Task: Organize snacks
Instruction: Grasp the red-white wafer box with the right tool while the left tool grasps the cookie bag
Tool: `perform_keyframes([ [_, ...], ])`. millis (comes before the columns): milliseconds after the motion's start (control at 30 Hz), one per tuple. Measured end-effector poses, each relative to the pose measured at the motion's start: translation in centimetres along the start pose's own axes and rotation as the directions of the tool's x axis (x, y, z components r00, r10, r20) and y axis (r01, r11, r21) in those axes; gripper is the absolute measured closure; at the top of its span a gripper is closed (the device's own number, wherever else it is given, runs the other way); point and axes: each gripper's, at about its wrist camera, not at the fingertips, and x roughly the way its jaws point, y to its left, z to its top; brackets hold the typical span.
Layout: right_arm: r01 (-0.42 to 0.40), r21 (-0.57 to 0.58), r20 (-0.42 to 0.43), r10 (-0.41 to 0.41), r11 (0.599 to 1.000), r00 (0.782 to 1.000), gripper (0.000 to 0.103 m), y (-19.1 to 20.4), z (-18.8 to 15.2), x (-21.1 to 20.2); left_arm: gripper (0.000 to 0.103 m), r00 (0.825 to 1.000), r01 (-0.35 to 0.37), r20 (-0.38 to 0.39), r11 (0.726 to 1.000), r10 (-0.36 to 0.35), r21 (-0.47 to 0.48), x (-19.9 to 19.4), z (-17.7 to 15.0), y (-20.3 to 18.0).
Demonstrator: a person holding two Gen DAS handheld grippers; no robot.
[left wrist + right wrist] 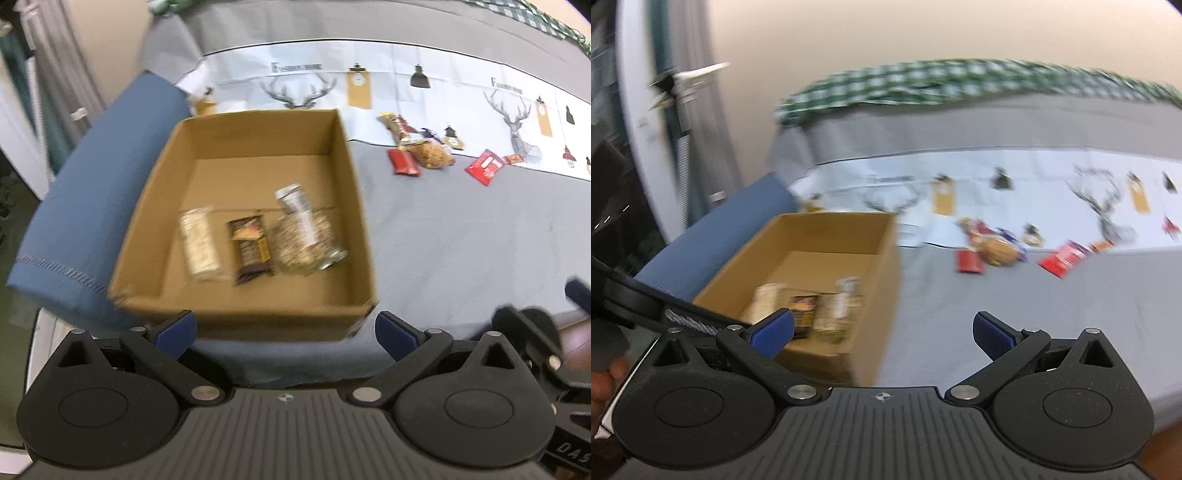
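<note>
An open cardboard box (343, 177) stands on the grey cloth. Inside lie three snacks: a pale bar (199, 243), a brown bar (251, 247) and a clear bag of grainy snack (306, 232). My left gripper (284, 332) is open and empty, just in front of the box's near wall. My right gripper (882, 332) is open and empty, at the box's (886, 280) near right corner. Loose snacks lie to the right: a small red pack (404, 162), a golden snack bag (434, 155), a red packet (484, 166) and a long bar (395, 125).
A blue folded cloth (92, 206) lies left of the box. A white runner with deer prints (406, 85) crosses the far side of the table. A green checked cloth (960, 81) lies at the back. The right gripper's body (535, 332) shows at the left view's right edge.
</note>
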Motion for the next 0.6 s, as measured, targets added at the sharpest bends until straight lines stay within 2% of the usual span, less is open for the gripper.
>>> perform_keyframes([
  [133,0.104,0.093,-0.019,-0.103,0.990,0.994,0.001,-5.1,0.0,1.7,0.000,1.000,0.028,-0.015,1.000,-0.028,0.014,2.4,4.9,-3.9],
  [267,0.208,0.203,-0.036,-0.205,0.957,0.978,0.001,-11.2,0.4,4.4,0.000,0.996,0.080,-0.027,0.996,-0.079,0.045,5.7,10.9,-8.5],
  [333,0.259,0.251,-0.039,-0.258,0.933,0.965,0.001,-14.3,0.8,6.3,0.000,0.993,0.097,-0.065,0.995,-0.094,0.036,8.4,14.5,-11.1],
  [400,0.314,0.299,-0.047,-0.314,0.901,0.948,0.001,-17.6,1.1,9.0,0.000,0.990,0.108,-0.096,0.994,-0.105,0.017,11.2,17.5,-13.4],
  [433,0.345,0.320,-0.054,-0.346,0.882,0.937,0.001,-19.0,1.2,10.4,0.000,0.989,0.089,-0.116,0.996,-0.088,0.006,13.0,19.3,-14.7],
  [500,0.421,0.363,-0.072,-0.426,0.831,0.902,0.001,-22.0,1.7,13.9,0.000,0.989,0.064,-0.130,0.998,-0.065,-0.014,16.3,21.9,-16.6],
  [533,0.441,0.377,-0.076,-0.447,0.814,0.891,0.001,-23.3,2.0,15.7,0.000,0.988,0.054,-0.144,0.998,-0.057,-0.026,18.1,23.3,-17.6],
  [567,0.459,0.386,-0.089,-0.463,0.800,0.882,0.001,-24.7,2.4,17.9,0.000,0.985,0.058,-0.162,0.997,-0.066,-0.048,19.8,24.4,-18.4],
  [600,0.469,0.389,-0.098,-0.471,0.793,0.877,0.001,-25.8,2.9,20.1,0.000,0.979,0.090,-0.175,0.992,-0.103,-0.083,21.7,25.5,-19.1],
])
